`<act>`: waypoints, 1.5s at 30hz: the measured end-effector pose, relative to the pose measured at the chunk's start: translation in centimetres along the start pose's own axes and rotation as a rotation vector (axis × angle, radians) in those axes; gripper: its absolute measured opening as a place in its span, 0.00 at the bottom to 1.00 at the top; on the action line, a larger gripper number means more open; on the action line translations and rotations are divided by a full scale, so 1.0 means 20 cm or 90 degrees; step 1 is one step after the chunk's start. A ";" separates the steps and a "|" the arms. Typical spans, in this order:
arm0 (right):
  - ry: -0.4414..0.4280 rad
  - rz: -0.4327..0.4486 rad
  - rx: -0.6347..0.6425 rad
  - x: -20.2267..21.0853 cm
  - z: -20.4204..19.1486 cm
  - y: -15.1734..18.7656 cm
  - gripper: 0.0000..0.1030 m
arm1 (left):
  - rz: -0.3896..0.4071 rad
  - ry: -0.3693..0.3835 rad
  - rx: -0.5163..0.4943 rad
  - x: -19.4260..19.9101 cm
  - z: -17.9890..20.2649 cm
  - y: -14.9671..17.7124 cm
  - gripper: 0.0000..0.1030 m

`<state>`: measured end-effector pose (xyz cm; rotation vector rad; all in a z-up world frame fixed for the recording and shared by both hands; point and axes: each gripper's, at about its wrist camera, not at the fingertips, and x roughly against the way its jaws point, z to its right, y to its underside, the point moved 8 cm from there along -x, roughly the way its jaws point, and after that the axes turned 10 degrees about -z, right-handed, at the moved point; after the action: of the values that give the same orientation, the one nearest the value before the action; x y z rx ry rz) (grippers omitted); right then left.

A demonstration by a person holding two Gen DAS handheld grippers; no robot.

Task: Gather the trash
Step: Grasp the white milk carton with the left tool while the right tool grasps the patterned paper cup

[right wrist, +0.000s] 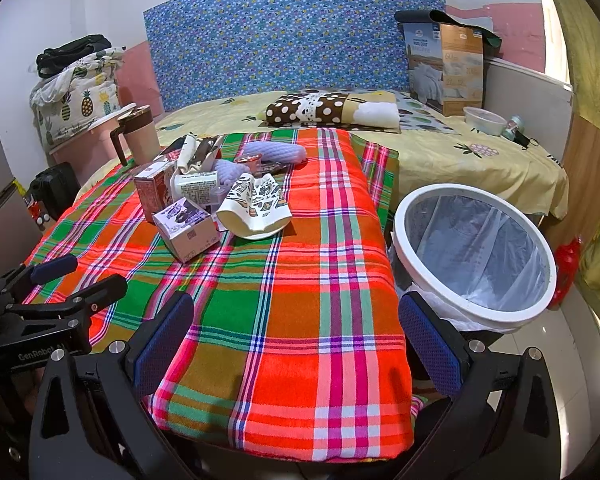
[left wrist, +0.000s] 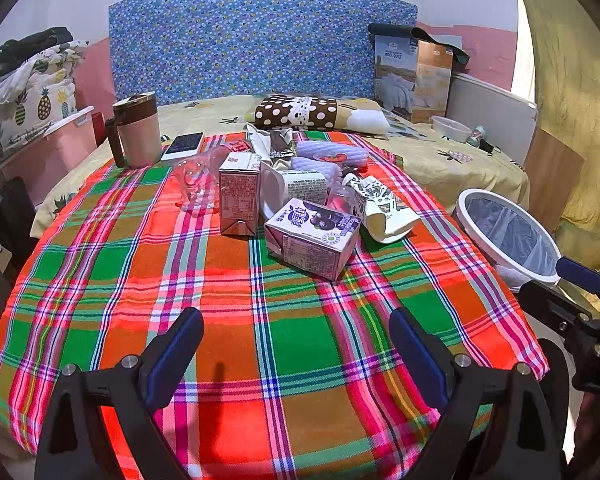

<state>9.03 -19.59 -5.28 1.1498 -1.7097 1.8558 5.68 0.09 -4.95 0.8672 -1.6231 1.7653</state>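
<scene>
- Left gripper (left wrist: 296, 344): jaws apart, empty, above the red-green plaid cloth (left wrist: 236, 320).
- Right gripper (right wrist: 296, 336): jaws apart, empty.
- Purple-white drink carton (left wrist: 314, 238): on its side among the trash mid-cloth.
- Clear crumpled plastic cup (left wrist: 196, 182): visible in left view only.
- White-rimmed lined bin (right wrist: 476, 256): beside the cloth's right edge; whole rim shows only in right view.

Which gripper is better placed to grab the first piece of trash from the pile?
Probably the left gripper: its open fingers point straight at the purple-and-white drink carton lying nearest. The right gripper, also open and empty, sits beside the white-rimmed lined bin, with the pile off to its left.
</scene>
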 end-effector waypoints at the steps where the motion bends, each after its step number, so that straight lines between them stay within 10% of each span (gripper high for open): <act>1: -0.001 -0.002 0.001 0.00 0.00 0.00 1.00 | -0.001 0.002 -0.001 0.00 0.00 0.00 0.92; 13: -0.028 -0.021 0.024 -0.18 0.00 -0.18 0.99 | -0.013 0.025 0.012 -0.16 -0.12 -0.13 0.89; 28: -0.090 -0.082 0.040 -0.46 -0.04 -0.34 0.72 | 0.017 0.018 0.094 -0.32 -0.38 -0.51 0.89; 35: -0.114 -0.111 0.044 -0.53 -0.05 -0.36 0.68 | 0.000 0.019 0.090 -0.45 -0.38 -0.57 0.67; 45: -0.151 -0.137 0.042 -0.56 -0.09 -0.32 0.20 | -0.010 0.030 0.067 -0.49 -0.34 -0.56 0.37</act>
<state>19.91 -13.76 -9.44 1.5681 -1.5798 1.7114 20.08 7.96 -6.09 0.8768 -1.5004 1.8601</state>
